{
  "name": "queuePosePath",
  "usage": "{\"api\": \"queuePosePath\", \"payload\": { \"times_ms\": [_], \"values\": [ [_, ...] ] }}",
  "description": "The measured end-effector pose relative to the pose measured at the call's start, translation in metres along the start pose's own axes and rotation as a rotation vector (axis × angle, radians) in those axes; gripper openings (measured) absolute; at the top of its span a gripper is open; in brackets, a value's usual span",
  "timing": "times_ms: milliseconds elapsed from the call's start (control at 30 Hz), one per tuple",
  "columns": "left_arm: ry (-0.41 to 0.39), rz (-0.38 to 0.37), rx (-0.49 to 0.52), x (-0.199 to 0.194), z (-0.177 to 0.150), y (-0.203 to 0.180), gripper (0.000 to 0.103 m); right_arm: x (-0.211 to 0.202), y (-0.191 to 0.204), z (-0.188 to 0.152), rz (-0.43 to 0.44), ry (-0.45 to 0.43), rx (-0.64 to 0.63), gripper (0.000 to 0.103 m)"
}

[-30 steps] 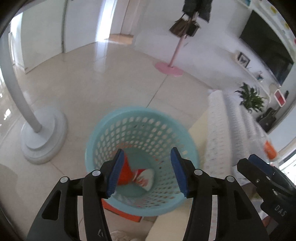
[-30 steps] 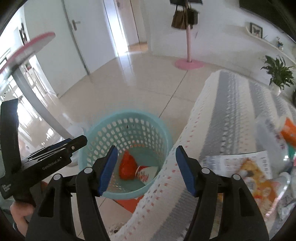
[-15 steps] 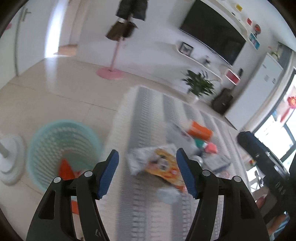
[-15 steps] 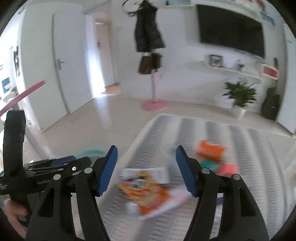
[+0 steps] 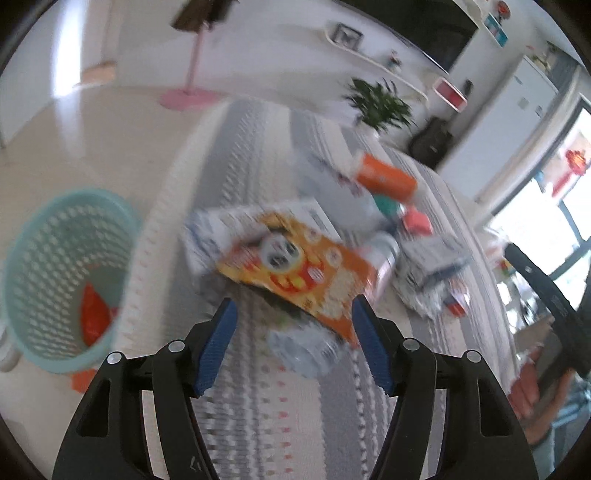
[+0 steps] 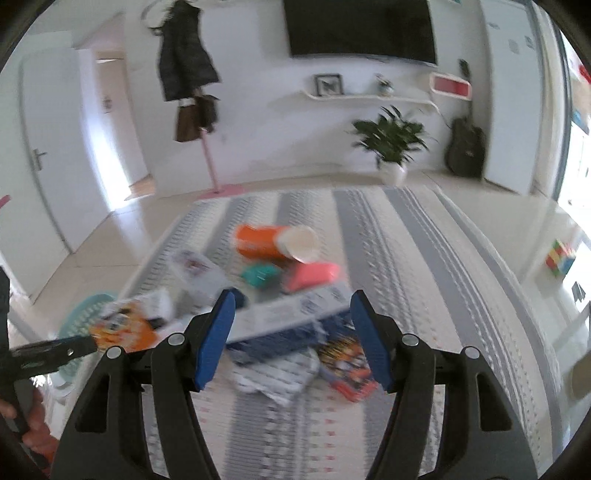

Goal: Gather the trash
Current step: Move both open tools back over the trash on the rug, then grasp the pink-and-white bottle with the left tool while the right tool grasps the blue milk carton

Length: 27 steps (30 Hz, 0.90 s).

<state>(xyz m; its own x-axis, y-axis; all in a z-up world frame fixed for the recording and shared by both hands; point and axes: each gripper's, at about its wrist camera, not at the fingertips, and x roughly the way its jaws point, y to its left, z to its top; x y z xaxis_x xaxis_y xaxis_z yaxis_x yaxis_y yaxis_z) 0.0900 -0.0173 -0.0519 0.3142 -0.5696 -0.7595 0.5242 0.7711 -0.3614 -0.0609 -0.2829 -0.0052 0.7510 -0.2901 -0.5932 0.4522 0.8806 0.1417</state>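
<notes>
Trash lies in a heap on a grey and white striped cloth (image 5: 258,406). My left gripper (image 5: 293,343) is open and empty above a clear plastic bottle (image 5: 306,350), just in front of an orange snack bag (image 5: 295,273). An orange cup (image 5: 384,179) lies farther back. The teal basket (image 5: 62,277) stands on the floor to the left with a red wrapper (image 5: 94,317) inside. My right gripper (image 6: 291,339) is open and empty over a white and blue box (image 6: 291,321) and crumpled wrappers (image 6: 280,373). The orange cup (image 6: 273,242), a teal item (image 6: 260,275) and a pink item (image 6: 314,275) lie beyond.
A pink coat stand (image 6: 207,147) with a dark coat, a potted plant (image 6: 391,144), a guitar (image 6: 465,147) and a wall TV (image 6: 358,29) line the far wall. A colourful cube (image 6: 561,256) sits at the right. The floor is pale tile.
Both grippers have swung away from above the basket to the right and now hang over the trash heap on the cloth. Both stay open and empty.
</notes>
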Motion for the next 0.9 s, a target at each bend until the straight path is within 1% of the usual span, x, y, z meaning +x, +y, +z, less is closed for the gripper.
{"api": "queuePosePath", "payload": {
  "times_ms": [67, 200, 233, 300, 367, 400, 433, 500, 600, 667, 767, 833, 867, 900],
  "values": [
    [0.036, -0.037, 0.012, 0.013, -0.003, -0.002, 0.063, 0.007, -0.013, -0.006, -0.010, 0.014, 0.027, 0.061],
    [0.084, -0.021, 0.080, 0.032, -0.010, -0.018, 0.064, 0.013, -0.023, -0.012, -0.016, 0.027, 0.045, 0.061],
    [0.093, -0.030, 0.104, 0.033, -0.013, -0.024, 0.064, 0.013, -0.025, -0.014, -0.016, 0.028, 0.044, 0.061],
    [0.118, -0.079, 0.134, 0.032, -0.018, -0.034, 0.064, 0.011, -0.027, -0.017, -0.020, 0.028, 0.041, 0.061],
    [0.160, -0.163, 0.169, 0.033, -0.025, -0.048, 0.064, 0.011, -0.030, -0.018, -0.016, 0.032, 0.052, 0.061],
    [0.170, -0.186, 0.190, 0.033, -0.027, -0.055, 0.064, 0.011, -0.033, -0.018, -0.012, 0.034, 0.064, 0.061],
    [0.167, -0.187, 0.218, 0.034, -0.028, -0.065, 0.064, 0.011, -0.035, -0.019, -0.010, 0.035, 0.071, 0.061],
    [0.167, -0.170, 0.243, 0.039, -0.024, -0.076, 0.064, 0.010, -0.039, -0.018, -0.006, 0.035, 0.082, 0.061],
    [0.171, -0.147, 0.241, 0.053, -0.015, -0.081, 0.064, 0.009, -0.042, -0.018, 0.003, 0.037, 0.084, 0.061],
    [0.176, -0.106, 0.232, 0.066, -0.007, -0.082, 0.064, 0.010, -0.040, -0.014, 0.008, 0.041, 0.087, 0.061],
    [0.184, -0.064, 0.237, 0.085, 0.002, -0.088, 0.064, 0.014, -0.038, -0.011, 0.027, 0.055, 0.094, 0.061],
    [0.190, -0.031, 0.252, 0.094, 0.002, -0.093, 0.060, 0.019, -0.035, -0.009, 0.035, 0.072, 0.096, 0.062],
    [0.191, -0.008, 0.260, 0.097, 0.002, -0.095, 0.049, 0.023, -0.032, -0.008, 0.042, 0.084, 0.097, 0.062],
    [0.192, 0.009, 0.268, 0.099, 0.001, -0.095, 0.048, 0.028, -0.030, -0.008, 0.045, 0.098, 0.096, 0.062]
  ]
}}
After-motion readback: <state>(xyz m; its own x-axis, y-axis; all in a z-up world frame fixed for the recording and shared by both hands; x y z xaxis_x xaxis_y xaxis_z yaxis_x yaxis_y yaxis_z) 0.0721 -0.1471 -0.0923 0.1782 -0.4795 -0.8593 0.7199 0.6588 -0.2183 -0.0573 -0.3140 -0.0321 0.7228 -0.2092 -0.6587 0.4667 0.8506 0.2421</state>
